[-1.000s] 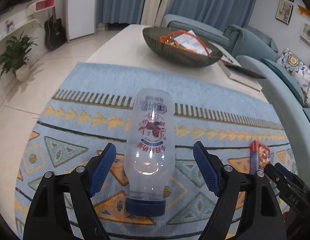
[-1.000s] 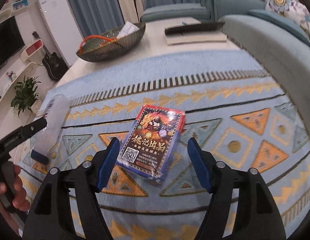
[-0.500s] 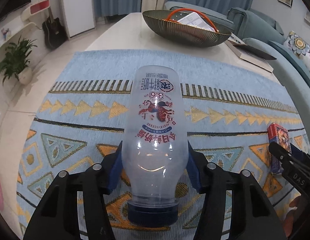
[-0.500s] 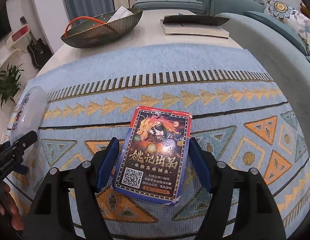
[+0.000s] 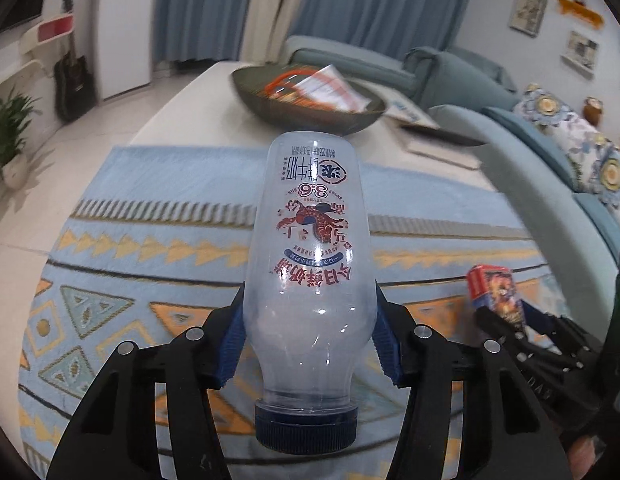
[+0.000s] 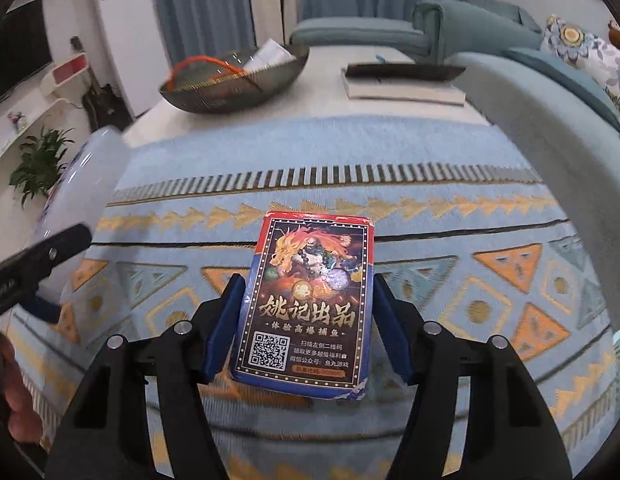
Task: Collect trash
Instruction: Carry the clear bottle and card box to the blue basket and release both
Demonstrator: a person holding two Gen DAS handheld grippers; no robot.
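Observation:
My left gripper (image 5: pixel 308 330) is shut on an empty clear plastic bottle (image 5: pixel 310 240) with red print and a dark blue cap toward me. It holds the bottle above the patterned blue rug (image 5: pixel 110 288). My right gripper (image 6: pixel 306 312) is shut on a red and blue card box (image 6: pixel 310 292) with a dragon picture, also lifted above the rug (image 6: pixel 470 208). The box and right gripper show at the right of the left wrist view (image 5: pixel 496 294). The bottle shows at the left of the right wrist view (image 6: pixel 82 184).
A dark bowl (image 5: pixel 310 100) with an orange cord and papers sits on the pale coffee table (image 5: pixel 182 120), with a book (image 6: pixel 402 86) to its right. A teal sofa (image 5: pixel 550 184) runs along the right. A potted plant (image 5: pixel 8 132) and guitar stand far left.
Both grippers closed, the left on the bottle and the right on the card box, and lifted them off the rug toward the table.

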